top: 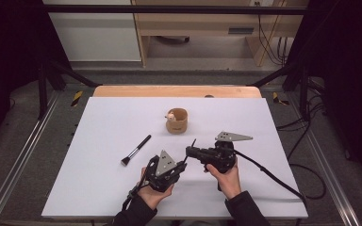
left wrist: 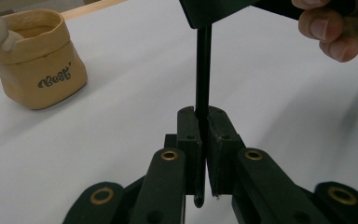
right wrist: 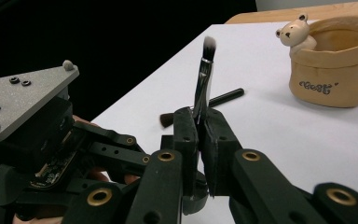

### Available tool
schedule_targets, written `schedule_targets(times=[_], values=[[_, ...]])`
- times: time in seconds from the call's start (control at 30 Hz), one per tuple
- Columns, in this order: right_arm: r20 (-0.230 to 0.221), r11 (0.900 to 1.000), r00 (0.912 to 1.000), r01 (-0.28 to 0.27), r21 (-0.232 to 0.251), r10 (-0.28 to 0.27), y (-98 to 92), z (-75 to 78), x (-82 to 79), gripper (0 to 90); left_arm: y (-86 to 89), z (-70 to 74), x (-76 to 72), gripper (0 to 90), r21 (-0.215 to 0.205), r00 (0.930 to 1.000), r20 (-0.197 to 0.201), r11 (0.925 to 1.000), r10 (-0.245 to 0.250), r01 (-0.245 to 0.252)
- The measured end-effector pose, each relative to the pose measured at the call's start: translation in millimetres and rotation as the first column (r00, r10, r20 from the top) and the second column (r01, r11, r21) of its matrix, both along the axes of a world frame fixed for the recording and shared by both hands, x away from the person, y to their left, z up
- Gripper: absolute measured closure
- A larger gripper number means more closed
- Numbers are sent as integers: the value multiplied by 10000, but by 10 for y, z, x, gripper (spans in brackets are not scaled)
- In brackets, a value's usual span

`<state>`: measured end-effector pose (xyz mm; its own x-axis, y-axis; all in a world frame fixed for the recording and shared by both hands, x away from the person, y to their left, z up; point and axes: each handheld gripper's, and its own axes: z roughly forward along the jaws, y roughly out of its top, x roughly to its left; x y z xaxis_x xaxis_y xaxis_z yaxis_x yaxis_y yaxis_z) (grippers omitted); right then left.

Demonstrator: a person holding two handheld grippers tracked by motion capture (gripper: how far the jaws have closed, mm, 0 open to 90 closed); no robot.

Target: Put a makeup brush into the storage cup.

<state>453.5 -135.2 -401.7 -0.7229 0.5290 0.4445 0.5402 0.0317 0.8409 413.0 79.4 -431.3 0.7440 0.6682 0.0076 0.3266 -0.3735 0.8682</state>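
Now I see two brushes. One small brush (right wrist: 204, 77) is pinched by both grippers near the table's near edge, right of centre: my left gripper (left wrist: 200, 126) clamps its black handle, and my right gripper (right wrist: 198, 123) is pressed onto the ferrule end, with the bristle tip poking up past the jaws. Between the two the brush (top: 192, 145) shows as a thin dark stick. A second brush (top: 135, 150) lies flat to the left, apart from both grippers. One tan pouch (top: 177, 121) with a bear figure (right wrist: 296, 31) on its rim stands farther off, mid-table (top: 103, 117).
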Motion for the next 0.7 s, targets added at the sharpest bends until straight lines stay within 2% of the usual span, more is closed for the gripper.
schedule_targets(times=[0.2,0.33,0.43,0.57,0.7], values=[[181,9998,9998,71,-173,-68,-14,7,-5,853,25,14,10,786,-122,10000,-23,9999,-59,59],[476,9988,9984,329,-353,-312,-47,45,-21,852,62,49,19,649,-178,9999,90,9998,-79,81],[736,9974,9963,489,-528,-449,-71,64,-32,853,106,62,55,565,-310,9998,-79,9994,-166,163],[904,9955,9942,640,-695,-576,-93,73,-37,853,173,73,86,496,-480,9998,-64,9987,-168,165],[1103,9939,9917,752,-801,-661,-120,99,-46,853,234,89,104,426,-385,9997,72,9990,-246,249]])
